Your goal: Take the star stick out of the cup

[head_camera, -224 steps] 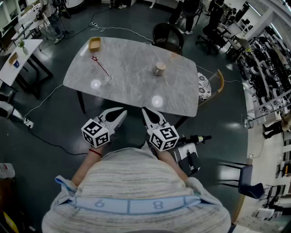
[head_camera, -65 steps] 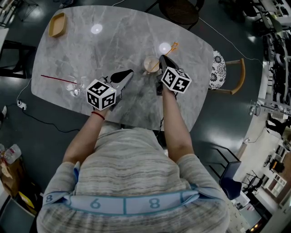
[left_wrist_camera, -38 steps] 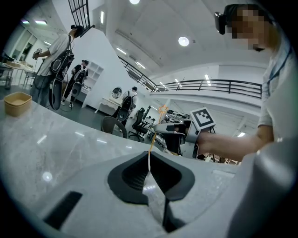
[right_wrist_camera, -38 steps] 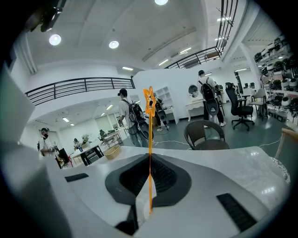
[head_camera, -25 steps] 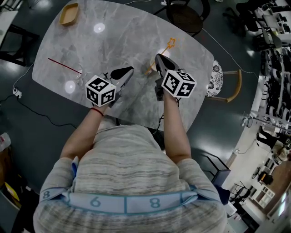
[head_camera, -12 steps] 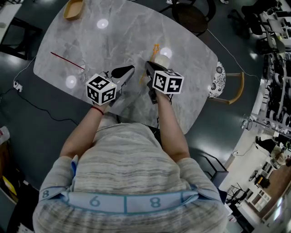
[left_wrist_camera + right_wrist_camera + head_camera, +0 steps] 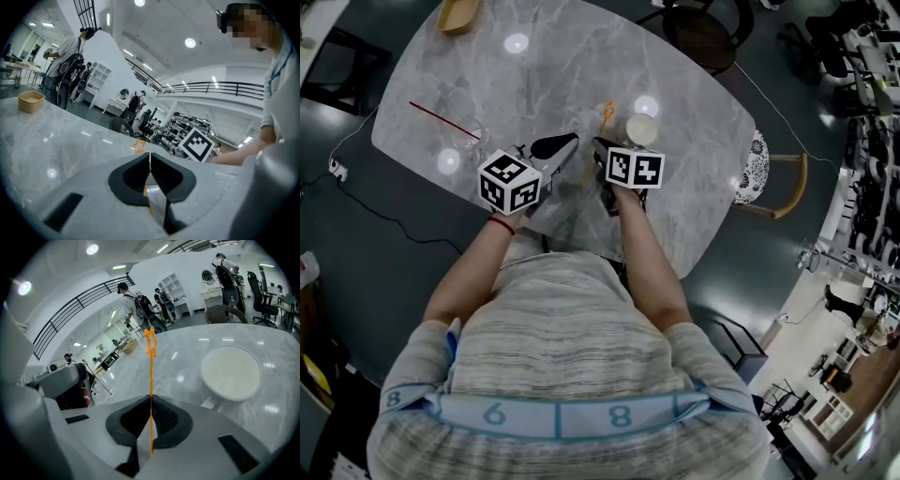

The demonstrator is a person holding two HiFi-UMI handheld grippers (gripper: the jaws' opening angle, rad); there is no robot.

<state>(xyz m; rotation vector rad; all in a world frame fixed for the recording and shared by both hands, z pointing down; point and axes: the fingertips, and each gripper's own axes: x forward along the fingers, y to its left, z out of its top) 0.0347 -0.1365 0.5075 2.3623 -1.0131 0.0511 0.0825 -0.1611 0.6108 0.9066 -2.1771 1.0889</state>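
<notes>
My right gripper (image 7: 151,403) is shut on the thin orange star stick (image 7: 151,376), which stands upright with its star (image 7: 150,340) on top. In the head view the star stick (image 7: 606,116) is held clear of the cream cup (image 7: 641,128), just left of it, by the right gripper (image 7: 599,147). The cup (image 7: 230,373) stands upright on the marble table (image 7: 553,75) with nothing in it that I can see. My left gripper (image 7: 569,142) is shut with nothing in it, close beside the right one; the orange star (image 7: 138,146) shows past its jaws.
A clear glass (image 7: 473,141) holding a red star stick (image 7: 441,117) stands to the left of the left gripper. A wooden tray (image 7: 456,14) sits at the table's far left corner. Chairs (image 7: 701,33) stand at the far and right sides. People stand in the background.
The right gripper has drawn the orange star stick out of the cup and carried it left, towards the left gripper. The left gripper has barely moved.
</notes>
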